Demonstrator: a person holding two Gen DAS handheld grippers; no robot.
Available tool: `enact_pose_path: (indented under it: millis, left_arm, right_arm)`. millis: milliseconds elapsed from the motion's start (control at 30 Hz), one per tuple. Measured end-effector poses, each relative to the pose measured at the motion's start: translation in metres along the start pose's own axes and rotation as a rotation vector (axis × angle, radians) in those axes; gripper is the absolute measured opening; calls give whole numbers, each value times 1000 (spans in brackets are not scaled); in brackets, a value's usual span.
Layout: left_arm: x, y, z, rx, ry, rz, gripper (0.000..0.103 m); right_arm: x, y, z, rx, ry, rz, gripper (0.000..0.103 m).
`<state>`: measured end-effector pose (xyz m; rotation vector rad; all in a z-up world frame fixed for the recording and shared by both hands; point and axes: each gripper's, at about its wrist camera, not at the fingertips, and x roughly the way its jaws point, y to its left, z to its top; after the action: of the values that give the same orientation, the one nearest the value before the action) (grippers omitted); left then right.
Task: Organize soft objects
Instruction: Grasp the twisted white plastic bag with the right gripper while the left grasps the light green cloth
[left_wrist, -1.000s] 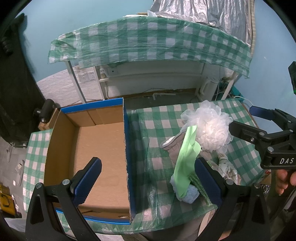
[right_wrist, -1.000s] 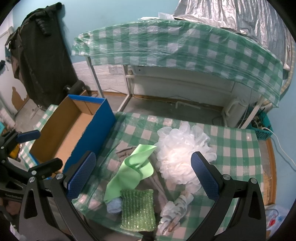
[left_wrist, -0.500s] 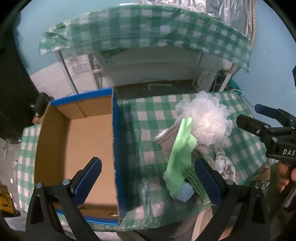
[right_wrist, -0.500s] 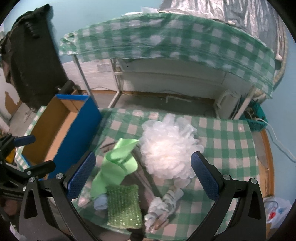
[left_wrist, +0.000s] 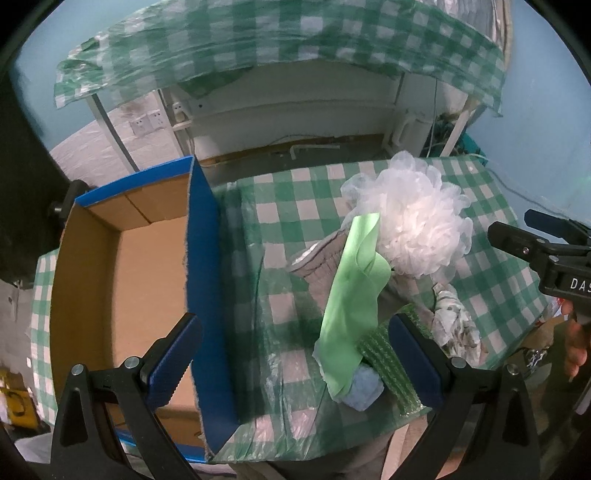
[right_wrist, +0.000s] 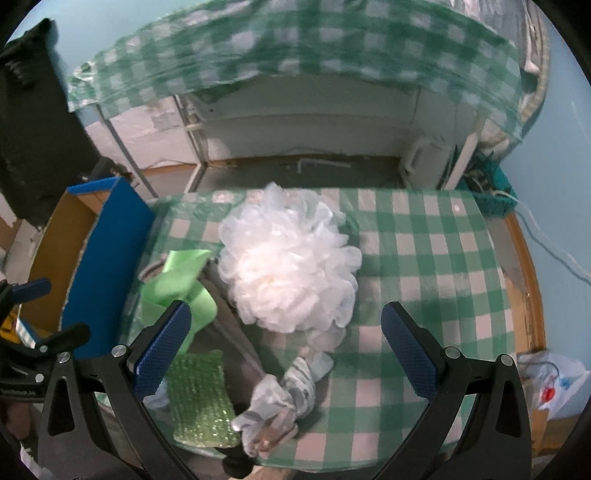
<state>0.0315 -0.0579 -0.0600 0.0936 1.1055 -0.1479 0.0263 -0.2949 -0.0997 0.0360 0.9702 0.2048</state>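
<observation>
A white mesh bath puff (right_wrist: 288, 266) (left_wrist: 413, 229) lies on the green checked table (right_wrist: 436, 258). Beside it rest a light green cloth (left_wrist: 351, 299) (right_wrist: 177, 284), a green bubbly sponge (right_wrist: 199, 402) (left_wrist: 388, 362), a pale blue soft piece (left_wrist: 364, 387), a grey sock (left_wrist: 317, 258) and a patterned sock (right_wrist: 288, 395) (left_wrist: 454, 321). My right gripper (right_wrist: 282, 349) hangs open just below the puff, above the patterned sock. My left gripper (left_wrist: 295, 362) is open, straddling the box wall and the cloth. Both hold nothing.
An open cardboard box (left_wrist: 122, 280) with blue outer walls (right_wrist: 107, 251) stands left of the table. Behind is a higher shelf draped in checked plastic (left_wrist: 295, 48). A plastic bag (right_wrist: 554, 384) lies on the floor at right. A hand (left_wrist: 576, 343) holds the right gripper.
Both grippers have shifted right and moved closer to the table. The puff now sits more centred between the right fingers; the box slid leftward in both views. Nothing was grasped.
</observation>
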Motion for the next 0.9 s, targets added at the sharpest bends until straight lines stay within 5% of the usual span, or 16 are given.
enact_pose_path:
  millis: [367, 900]
  left_arm:
    - [43, -6, 1, -24, 110, 11, 101]
    - [75, -22, -7, 24, 195, 38, 101]
  right_arm:
    - [43, -23, -19, 99, 146, 5, 102]
    - [93, -21, -54, 83, 360, -32, 102]
